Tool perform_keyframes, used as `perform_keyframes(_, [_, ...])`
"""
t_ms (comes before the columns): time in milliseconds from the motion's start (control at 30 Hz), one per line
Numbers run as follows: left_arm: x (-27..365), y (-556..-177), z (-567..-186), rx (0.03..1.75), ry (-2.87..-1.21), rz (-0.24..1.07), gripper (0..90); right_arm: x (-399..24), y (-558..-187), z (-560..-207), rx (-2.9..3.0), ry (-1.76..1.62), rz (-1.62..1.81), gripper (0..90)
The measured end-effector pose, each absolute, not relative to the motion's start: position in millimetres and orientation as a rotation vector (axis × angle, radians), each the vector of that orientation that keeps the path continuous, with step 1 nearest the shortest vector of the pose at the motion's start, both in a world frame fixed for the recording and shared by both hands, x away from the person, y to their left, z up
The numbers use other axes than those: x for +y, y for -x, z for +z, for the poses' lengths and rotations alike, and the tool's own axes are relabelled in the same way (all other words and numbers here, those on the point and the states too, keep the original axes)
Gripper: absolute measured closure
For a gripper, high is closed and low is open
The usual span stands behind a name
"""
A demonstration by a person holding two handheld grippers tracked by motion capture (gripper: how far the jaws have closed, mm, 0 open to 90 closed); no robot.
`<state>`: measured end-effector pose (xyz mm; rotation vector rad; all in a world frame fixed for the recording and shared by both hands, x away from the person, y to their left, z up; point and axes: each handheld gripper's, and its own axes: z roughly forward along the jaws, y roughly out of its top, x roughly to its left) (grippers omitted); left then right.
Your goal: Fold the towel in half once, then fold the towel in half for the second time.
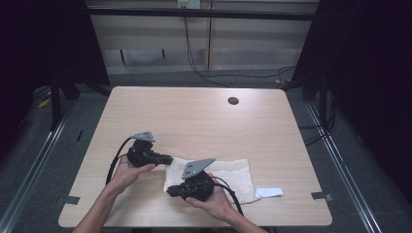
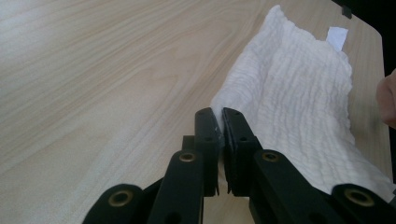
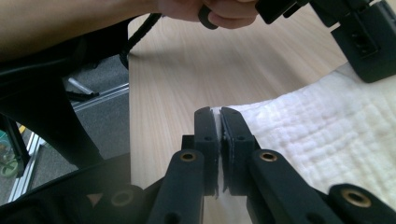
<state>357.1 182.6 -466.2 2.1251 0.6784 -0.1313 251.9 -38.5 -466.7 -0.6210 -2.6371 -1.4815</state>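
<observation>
High view: light wooden table [image 1: 194, 116], a round cable hole [image 1: 233, 101] toward its upper right. A white textured cloth [image 1: 228, 175] lies flat in the lower centre of the frame, long side running left to right; a small white tag [image 1: 268, 192] sticks out at its lower right edge.

Left hand [image 1: 127, 171] enters from the lower left, forearm angled up and to the right, palm cupped under the left gripper [image 1: 167, 158]. That gripper points right, its tip at the cloth's upper left corner. Left gripper view: jaws pressed together, a sliver of cloth edge [image 2: 217, 108] pinched between the tips; the cloth runs off to the upper right of that frame.

Right hand [image 1: 216, 200] enters from bottom centre, wrist bent so the right gripper [image 1: 171, 191] points left at the cloth's lower left corner. Right gripper view: jaws closed on the cloth's edge [image 3: 216, 112], white fabric visible between the tips; the left hand [image 3: 219, 11] shows along the top.
</observation>
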Motion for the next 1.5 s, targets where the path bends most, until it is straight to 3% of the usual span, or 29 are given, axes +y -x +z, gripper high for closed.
perform_keyframes(1000, [197,-349,-442,0.686,-2.102,-0.079,85.7,-43,-245,-440,-2.623,0.616,-1.577,85.9])
perform_keyframes(1500, [214,-349,-433,0.743,-2.084,-0.065,85.7,-27,-249,-429,-2.603,0.579,-1.623,85.9])
